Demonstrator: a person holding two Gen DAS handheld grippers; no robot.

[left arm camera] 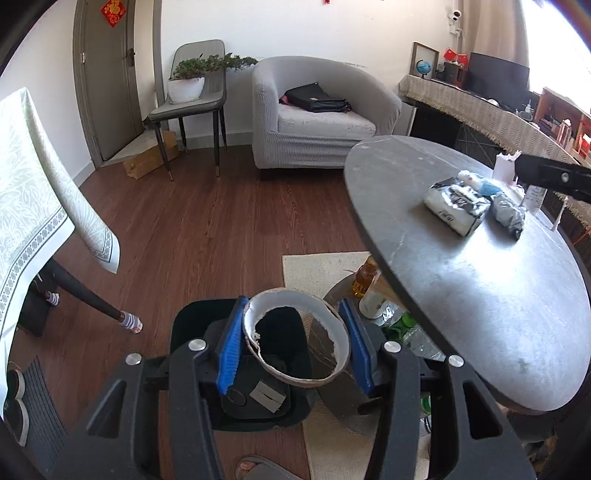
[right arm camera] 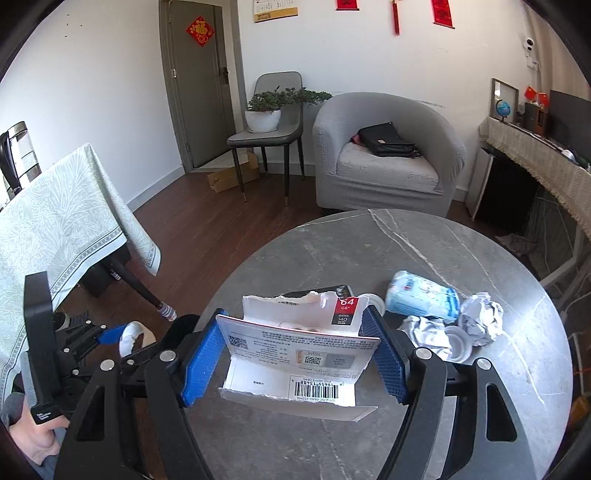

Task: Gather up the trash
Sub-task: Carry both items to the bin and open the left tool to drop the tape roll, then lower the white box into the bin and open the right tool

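Two pieces being carried now: left tool [left arm camera: 295, 347] gripping a torn paper ring [left arm camera: 295, 338] above the black bin [left arm camera: 243, 369], right tool [right arm camera: 293, 354] gripping a ripped card package [right arm camera: 299, 354]. Still waiting on the table [right arm camera: 332, 251]: wipes pack [right arm camera: 424, 297], crumpled paper [right arm camera: 480, 317].

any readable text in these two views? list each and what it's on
"64 GB": red-and-black panel of the torn card package clamped in the right gripper.
"140": same panel, lower down; the small print beside it is unreadable.
Barcode digits and Chinese print on the package: too small to read reliably.
Red door decoration: one gold character, blurred.
Wall calendar: illegible.
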